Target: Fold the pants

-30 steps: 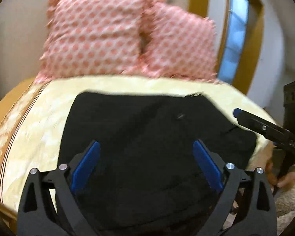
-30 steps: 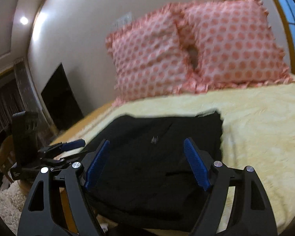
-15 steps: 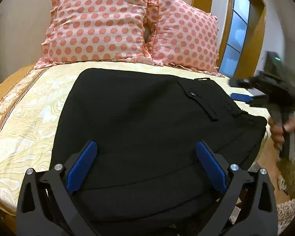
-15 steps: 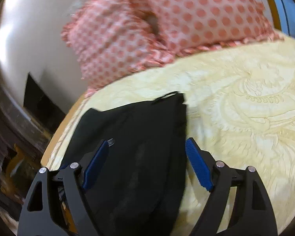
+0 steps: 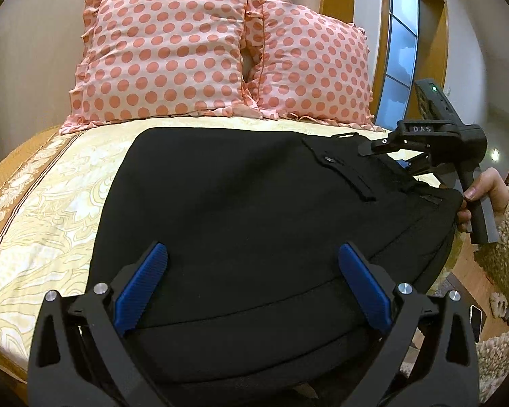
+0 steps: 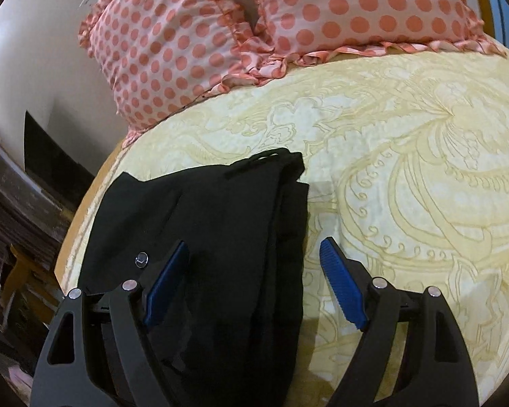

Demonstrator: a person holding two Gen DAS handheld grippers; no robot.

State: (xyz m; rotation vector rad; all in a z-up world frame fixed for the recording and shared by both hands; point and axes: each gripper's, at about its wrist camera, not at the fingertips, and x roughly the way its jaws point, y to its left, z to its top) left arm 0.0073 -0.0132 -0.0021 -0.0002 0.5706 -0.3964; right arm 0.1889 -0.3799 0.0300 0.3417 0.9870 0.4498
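Black folded pants [image 5: 237,203] lie on the yellow bedspread [image 5: 51,220], with a buttoned pocket flap toward the right. My left gripper [image 5: 252,251] hangs open over their near edge, blue pads wide apart with only cloth below. At the far right of the left wrist view, a hand in a fuzzy sleeve holds my right gripper [image 5: 383,157] over the pants' right corner. In the right wrist view the right gripper [image 6: 254,242] stands open above the right edge of the pants [image 6: 220,220], one pad over cloth, the other over the bedspread [image 6: 407,169].
Two pink polka-dot pillows [image 5: 166,54] [image 5: 308,64] lean against the wall at the head of the bed. A wooden-framed window [image 5: 400,51] is on the right. A shaggy rug and a phone [image 5: 476,318] lie on the floor. Dark furniture [image 6: 44,156] stands left of the bed.
The right gripper has swung in from the bed's side to hover over the pants' right edge, its view turning toward the bedspread. The left gripper's jaws widened slightly and its view steadied.
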